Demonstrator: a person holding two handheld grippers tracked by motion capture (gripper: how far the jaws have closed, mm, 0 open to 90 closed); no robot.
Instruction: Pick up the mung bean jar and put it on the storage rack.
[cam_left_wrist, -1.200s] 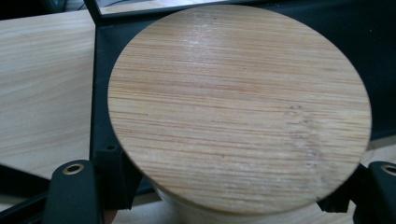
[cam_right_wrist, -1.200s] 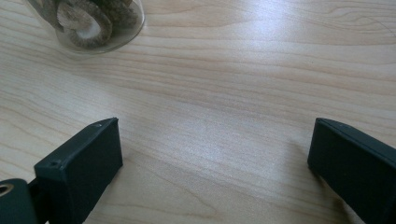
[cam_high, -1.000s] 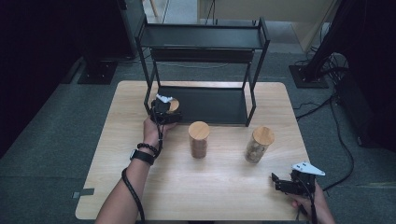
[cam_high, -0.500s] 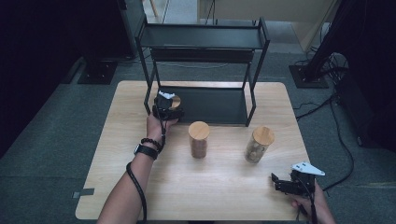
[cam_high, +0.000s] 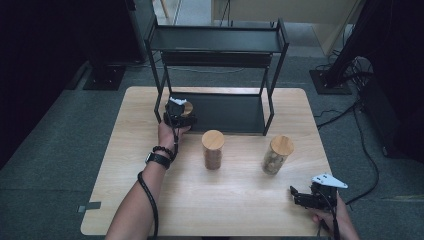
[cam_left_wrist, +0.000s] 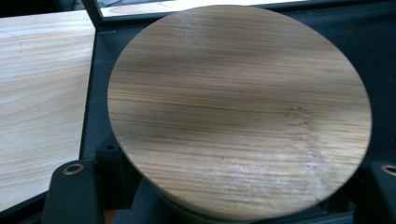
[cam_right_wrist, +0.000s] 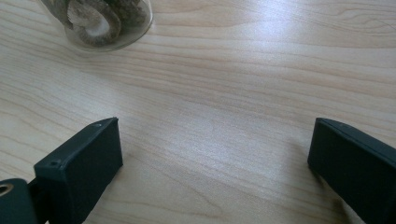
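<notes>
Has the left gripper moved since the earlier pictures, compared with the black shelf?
Yes. The left gripper, shut on a jar, has moved a little away from the person, toward the lower tier of the black shelf; its front post is fixed.

Bare forearms, black hand-held grippers

The left gripper (cam_high: 179, 114) is black with a pale patch on top and a black cable trailing along the arm; that wrist wears a dark bead bracelet and a black watch-like band. The right gripper (cam_high: 306, 196) carries a grey three-cornered plate; its blocky matte-black jaws show what seems a small brass-ringed screw hole near the base.
</notes>
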